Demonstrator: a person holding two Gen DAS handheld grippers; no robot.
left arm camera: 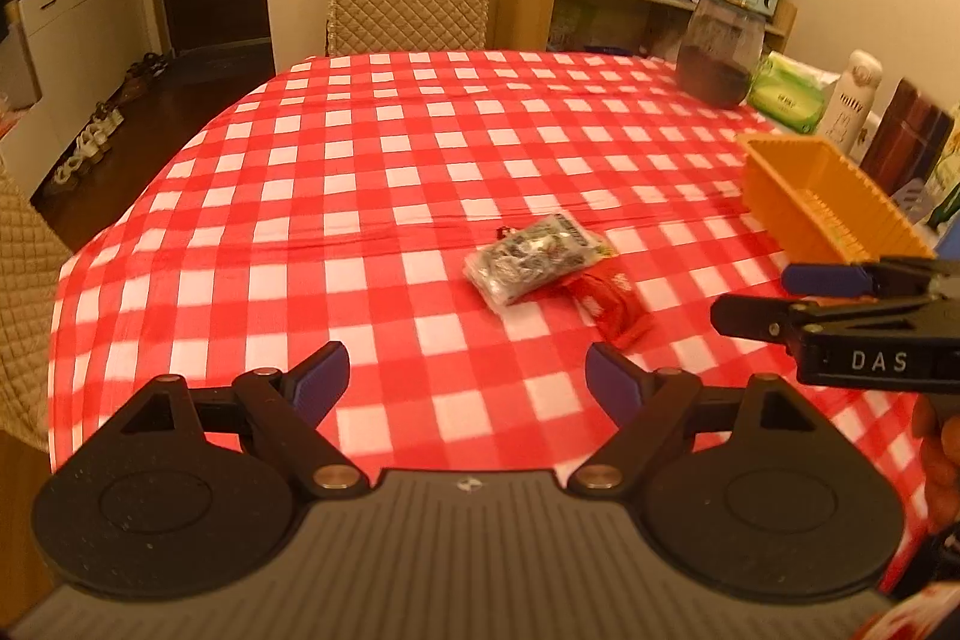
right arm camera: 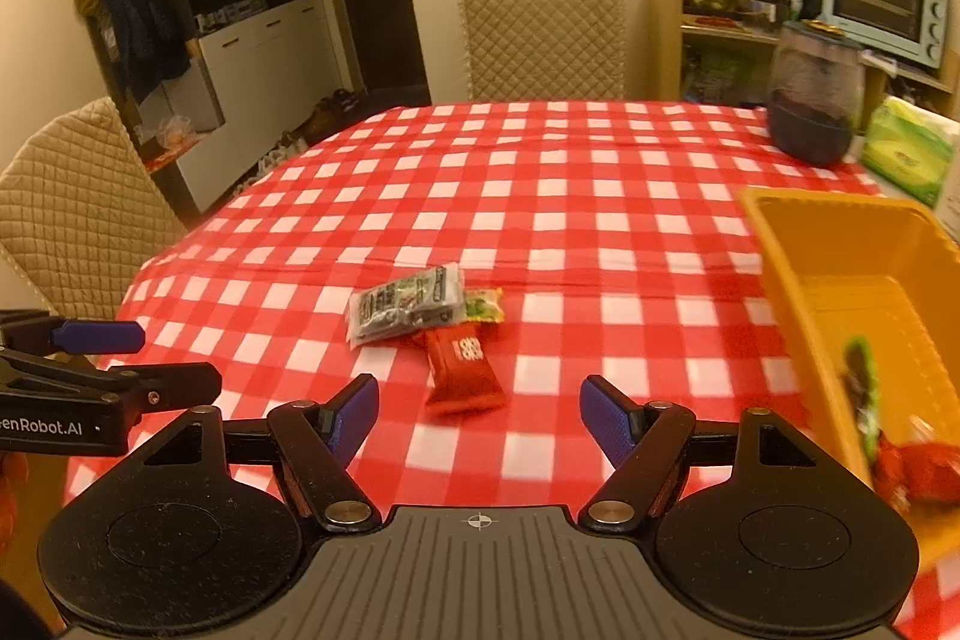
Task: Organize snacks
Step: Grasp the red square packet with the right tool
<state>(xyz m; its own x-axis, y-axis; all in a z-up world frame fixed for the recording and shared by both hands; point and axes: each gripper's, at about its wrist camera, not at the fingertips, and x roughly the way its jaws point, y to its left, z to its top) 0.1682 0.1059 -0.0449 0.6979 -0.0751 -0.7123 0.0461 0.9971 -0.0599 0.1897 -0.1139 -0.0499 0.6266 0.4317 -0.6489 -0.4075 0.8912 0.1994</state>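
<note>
A: Where are the snacks?

B: Three lie in a small cluster on the table (right arm camera: pixel 540 196), out on the red-and-white check cloth. The silver packet (right arm camera: pixel 408 307) is on top, the red packet (right arm camera: pixel 463 367) pokes out from under its near edge, and a small green packet (right arm camera: pixel 485 306) shows at its right side, touching it.

A: And the orange basket (right arm camera: pixel 774 280)?

B: It sits to the right of the silver packet, apart from it. Inside, at the near end, there is a green-edged wrapper (right arm camera: pixel 861 388) and a red wrapper (right arm camera: pixel 918 469); both are blurred.

A: What about the left gripper (left arm camera: pixel 468 379)?

B: Its fingers (left arm camera: pixel 321 376) stand wide apart with nothing between them, hanging over the cloth on the near side of the silver packet (left arm camera: pixel 528 259).

A: The right gripper (right arm camera: pixel 480 415)?

B: Likewise spread and empty. The red packet lies just ahead of the gap between its fingers (right arm camera: pixel 606 421), untouched.

A: Anything else around?

B: A dark glass jar (right arm camera: pixel 813 100) stands beyond the basket, with a green tissue pack (right arm camera: pixel 906 154) to the jar's right. A quilted chair (right arm camera: pixel 540 28) faces the table's far edge, well behind the silver packet.
</note>
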